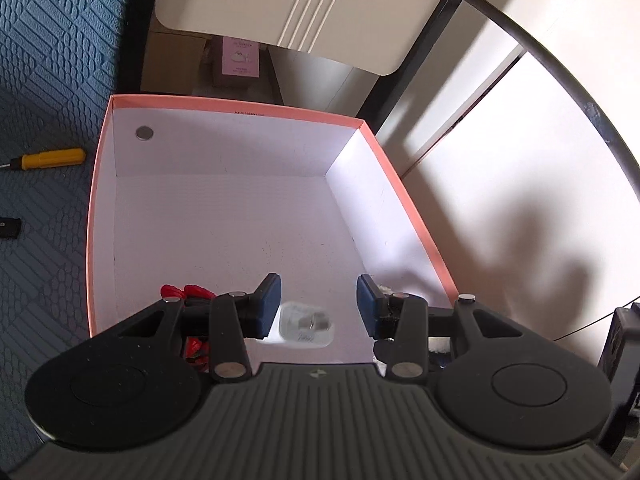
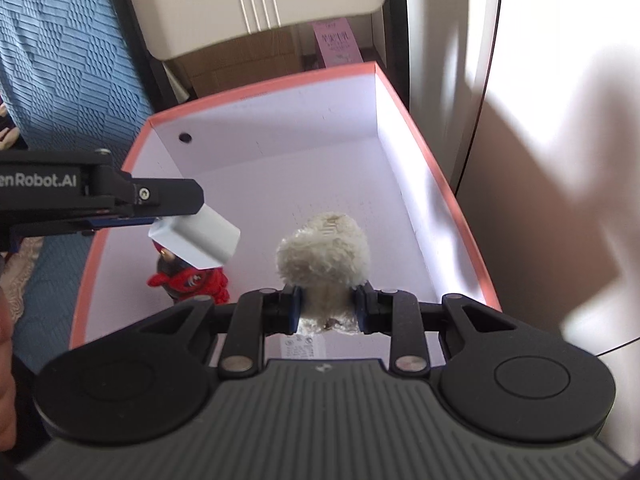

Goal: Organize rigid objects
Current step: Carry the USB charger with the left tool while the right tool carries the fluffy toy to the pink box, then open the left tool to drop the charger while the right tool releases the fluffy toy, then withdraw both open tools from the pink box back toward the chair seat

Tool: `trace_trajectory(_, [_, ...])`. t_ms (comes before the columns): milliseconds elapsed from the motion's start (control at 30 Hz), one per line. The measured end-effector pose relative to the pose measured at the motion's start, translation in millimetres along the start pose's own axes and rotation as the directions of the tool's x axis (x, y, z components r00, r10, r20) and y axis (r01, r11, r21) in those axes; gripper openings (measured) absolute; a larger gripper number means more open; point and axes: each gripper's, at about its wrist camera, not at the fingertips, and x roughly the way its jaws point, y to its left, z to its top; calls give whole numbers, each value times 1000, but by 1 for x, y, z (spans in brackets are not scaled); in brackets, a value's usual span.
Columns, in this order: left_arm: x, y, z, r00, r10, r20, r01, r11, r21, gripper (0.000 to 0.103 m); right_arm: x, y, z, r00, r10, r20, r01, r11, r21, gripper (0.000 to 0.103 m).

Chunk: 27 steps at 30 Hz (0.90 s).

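The left gripper (image 1: pixel 319 306) hangs over the near end of the pink-rimmed, white-lined cardboard box (image 1: pixel 236 103), and its blue-padded fingers (image 1: pixel 269 304) stand wide apart with nothing pressed between them. In the left wrist view the small white plastic charger plug (image 1: pixel 306 324) shows blurred below the gap. From the right wrist view the same plug (image 2: pixel 195 240) sits just beneath that gripper's tip (image 2: pixel 168 200), above the box floor; it is probably falling free, though whether it still touches a pad cannot be told from either view. The right gripper (image 2: pixel 327 304) is clamped on the base of a fluffy cream-white plush tuft (image 2: pixel 323 254), held over the middle of the box.

A red and dark toy figure (image 2: pixel 188 276) already lies on the floor near the left wall. Outside the box, on the blue textured cloth (image 1: pixel 52 60), rest a yellow-handled screwdriver (image 1: pixel 52 159) and a small black block (image 1: pixel 9 228).

To do this step well, the left gripper should keep its fingers spread and lift straight up, so that neither pad catches the plug or clips the box wall. The plug looks likely to land beside the toy figure, so the right gripper should lower the tuft toward the bare floor on the right before letting go, since a low release stops it rolling. The screwdriver seems the natural next pick for the left side.
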Motion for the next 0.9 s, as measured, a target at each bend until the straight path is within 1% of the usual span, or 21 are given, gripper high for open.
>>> trace_trajectory(167, [13,2,0,1000,9,-19,-9,1000,-2,48,15,-9,-3,999,13,-34,-12,1000,23,31])
trace_trajectory(367, [18,2,0,1000,16,-24,-15,1000,11,48,27,-17,-2,999,-6,-52,9,999,50,32])
trace_trajectory(500, [10,3,3,1000,16,-3,-16,1000,15,48,29,-21,1,998,-10,-63,15,997,82,38])
trace_trajectory(567, [4,4,4,1000,15,9,-15,1000,17,48,26,-20,3,998,-15,-57,19,997,80,42])
trace_trajectory(633, [-3,6,6,1000,15,25,-16,1000,18,48,23,-18,5,999,-7,-50,11,997,78,51])
trace_trajectory(667, [-7,6,7,999,14,34,-15,1000,18,48,21,-17,7,999,5,-44,-2,997,73,52])
trace_trajectory(833, [-26,12,10,998,10,66,-10,1000,9,48,5,-6,16,1000,20,-6,-20,999,51,54])
trace_trajectory(900, [-36,14,11,997,6,81,-6,1000,6,48,-3,0,20,1000,13,16,-13,999,31,54])
